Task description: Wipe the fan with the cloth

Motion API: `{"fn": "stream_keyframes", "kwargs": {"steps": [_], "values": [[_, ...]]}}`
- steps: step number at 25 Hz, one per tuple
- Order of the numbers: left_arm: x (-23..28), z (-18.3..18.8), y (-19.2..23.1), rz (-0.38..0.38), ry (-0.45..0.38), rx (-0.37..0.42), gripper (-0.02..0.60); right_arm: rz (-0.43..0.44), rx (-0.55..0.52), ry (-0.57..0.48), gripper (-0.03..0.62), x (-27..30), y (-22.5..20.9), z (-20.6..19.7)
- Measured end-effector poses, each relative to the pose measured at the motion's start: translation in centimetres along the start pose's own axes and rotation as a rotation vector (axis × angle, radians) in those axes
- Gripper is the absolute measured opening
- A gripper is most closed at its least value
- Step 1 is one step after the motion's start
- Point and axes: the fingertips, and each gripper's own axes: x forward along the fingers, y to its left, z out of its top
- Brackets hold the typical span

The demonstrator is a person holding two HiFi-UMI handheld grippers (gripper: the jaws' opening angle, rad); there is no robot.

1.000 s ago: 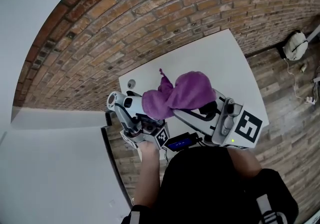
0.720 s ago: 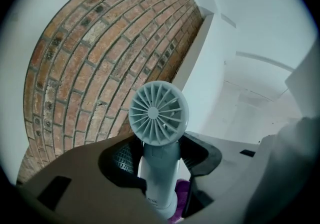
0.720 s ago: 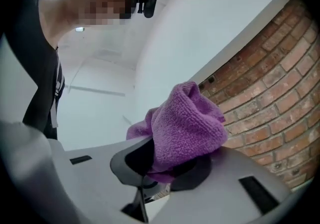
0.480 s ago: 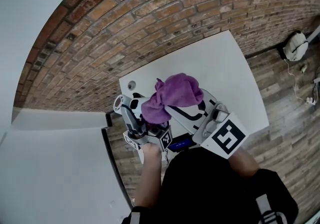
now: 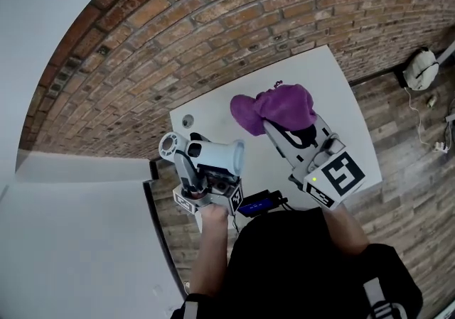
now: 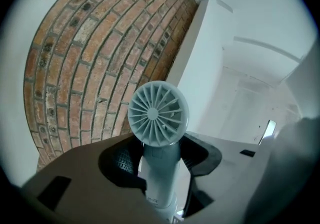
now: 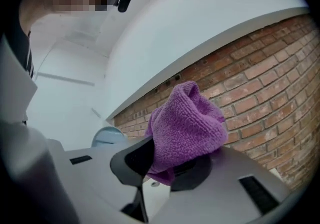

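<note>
While the left gripper (image 5: 195, 168) sits at lower centre of the head view, its jaws stand wide and are clamped on the stem of the white fan (image 5: 217, 156); in the left gripper view the stem runs down between the two jaws and the round vaned face (image 6: 158, 113) stands above them, tilted up against the brick wall (image 6: 85, 53).

The right gripper (image 5: 288, 133) has its jaws pressed together on a bunch of the purple cloth (image 5: 277, 106); in the right gripper view the cloth (image 7: 187, 123) swells out above the jaws, and the pale rounded fan (image 7: 107, 135) shows low and to the left of it, apart from it.

The cloth's place is what has changed; a second ago it was draped over the fan at the centre of the head view and hid most of the fan's body; half a second ago it was still on top of the fan; now it has swung to the upper right, over the white table (image 5: 334, 90), and the fan lies bare, with a clear gap between the two. The left gripper has kept nearly the same spot, with its grip on the fan unchanged.

By my reading one wiping pass over the fan has ended and the cloth has been lifted off; whether the fan is clean enough cannot be told. If more wiping is wanted, the cloth must come back toward the lower left to meet the fan, perhaps on the vaned face or the far side, while the left gripper turns the fan to offer it.
</note>
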Motion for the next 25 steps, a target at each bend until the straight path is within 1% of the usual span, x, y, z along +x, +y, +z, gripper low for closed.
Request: {"fn": "stream_keyframes", "kwargs": {"steps": [1, 2, 3, 4, 5, 8, 9, 10, 11, 12, 14, 15, 16, 18, 21, 25], "values": [[0.2, -0.4, -0.1, 0.008, 0.046, 0.044, 0.232, 0.003, 0.007, 0.006, 0.069, -0.3, -0.2, -0.3], [0.3, -0.8, 0.0, 0.022, 0.106, 0.105, 0.232, 0.0, 0.011, 0.023, 0.069, -0.5, -0.5, -0.9], [0.2, -1.4, 0.3, 0.042, 0.184, 0.18, 0.232, -0.006, 0.019, 0.048, 0.069, -0.8, -1.0, -1.8], [0.0, -2.0, 0.9, 0.068, 0.278, 0.271, 0.232, -0.012, 0.033, 0.076, 0.069, -1.2, -1.5, -2.8], [-0.5, -2.7, 1.9, 0.1, 0.39, 0.381, 0.232, -0.015, 0.051, 0.107, 0.067, -1.6, -2.1, -3.9], [-3.4, -4.9, 6.6, 0.205, 0.787, 0.775, 0.232, -0.007, 0.092, 0.219, 0.069, -2.3, -3.1, -7.6], [-4.8, -5.5, 8.5, 0.235, 0.915, 0.882, 0.232, -0.001, 0.099, 0.262, 0.069, -2.3, -3.3, -9.1], [-6.3, -6.1, 10.4, 0.259, 1.028, 0.961, 0.232, 0.006, 0.108, 0.306, 0.069, -2.1, -3.5, -10.6], [-7.9, -6.6, 12.2, 0.274, 1.124, 1.015, 0.232, 0.013, 0.117, 0.349, 0.069, -1.8, -3.7, -12.2], [-9.4, -7.1, 13.9, 0.28, 1.208, 1.052, 0.232, 0.016, 0.126, 0.39, 0.069, -1.5, -3.9, -13.7], [-12.7, -8.2, 17.2, 0.276, 1.356, 1.095, 0.232, 0.01, 0.138, 0.469, 0.069, -1.4, -4.4, -16.3], [-14.2, -8.7, 18.6, 0.275, 1.414, 1.104, 0.232, 0.003, 0.143, 0.504, 0.069, -1.7, -4.7, -17.4], [-15.6, -9.1, 19.9, 0.276, 1.454, 1.11, 0.232, -0.005, 0.147, 0.535, 0.069, -2.0, -4.8, -18.3], [-17.5, -9.2, 21.8, 0.288, 1.485, 1.118, 0.232, -0.019, 0.158, 0.584, 0.068, -2.7, -5.1, -19.8], [-18.7, -8.5, 23.5, 0.311, 1.474, 1.137, 0.232, -0.04, 0.181, 0.635, 0.069, -3.6, -5.3, -21.5], [-18.7, -7.5, 24.7, 0.296, 1.444, 1.163, 0.232, -0.055, 0.198, 0.681, 0.069, -4.4, -5.2, -22.8]]}}
